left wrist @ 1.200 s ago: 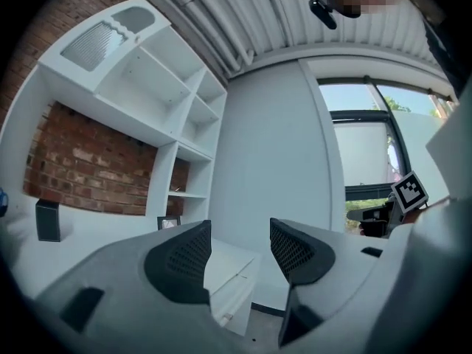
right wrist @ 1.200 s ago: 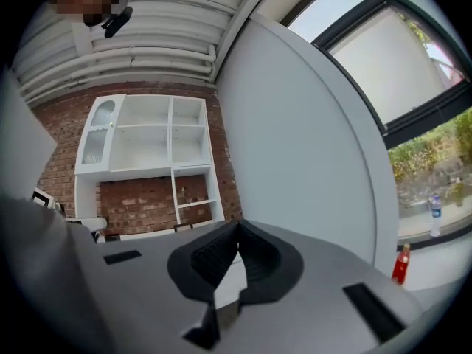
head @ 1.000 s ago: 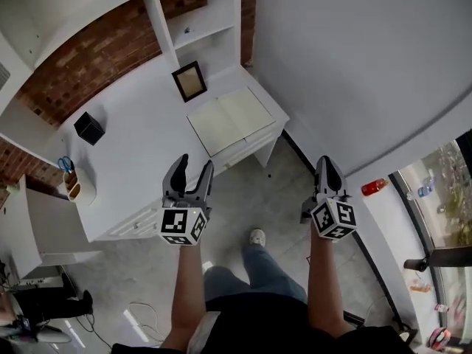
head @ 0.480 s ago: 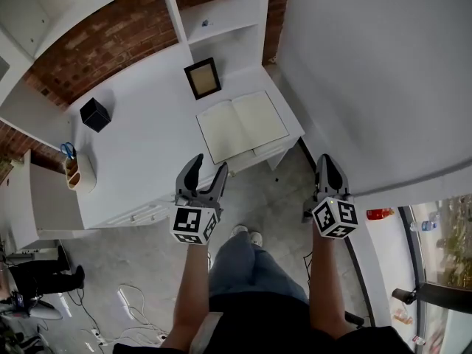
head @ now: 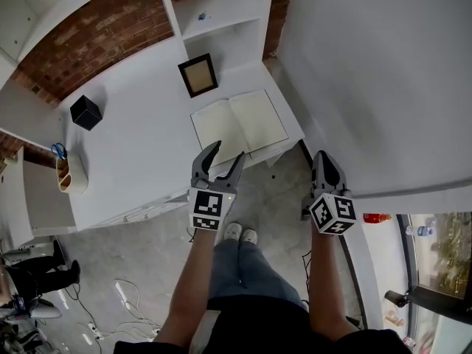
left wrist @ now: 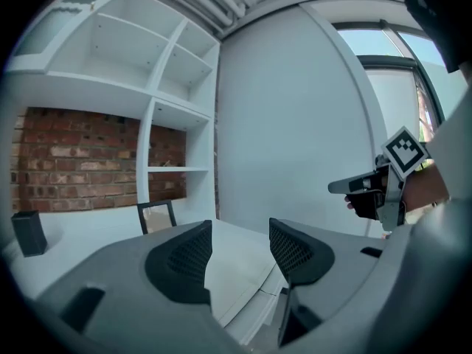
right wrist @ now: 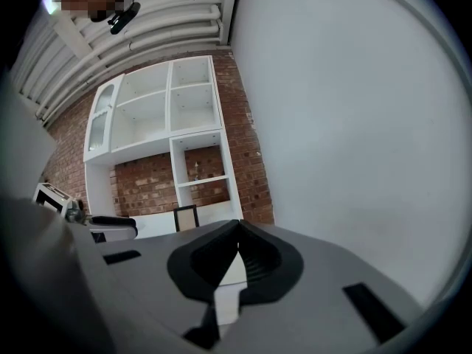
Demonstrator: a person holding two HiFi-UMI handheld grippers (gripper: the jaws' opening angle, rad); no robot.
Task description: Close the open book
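Closing left to do: book (head: 240, 126) flat open on table (head: 125, 153). Left gripper (head: 227, 151) near it, fingers apart, empty; right gripper (head: 323, 161) fingers together.

No legible text, number or brand appears anywhere. The open book (head: 240, 127) shows unmarked pale pages. The left gripper (head: 227, 150) and right gripper (head: 323, 157) carry only black-and-white square markers, without letters.
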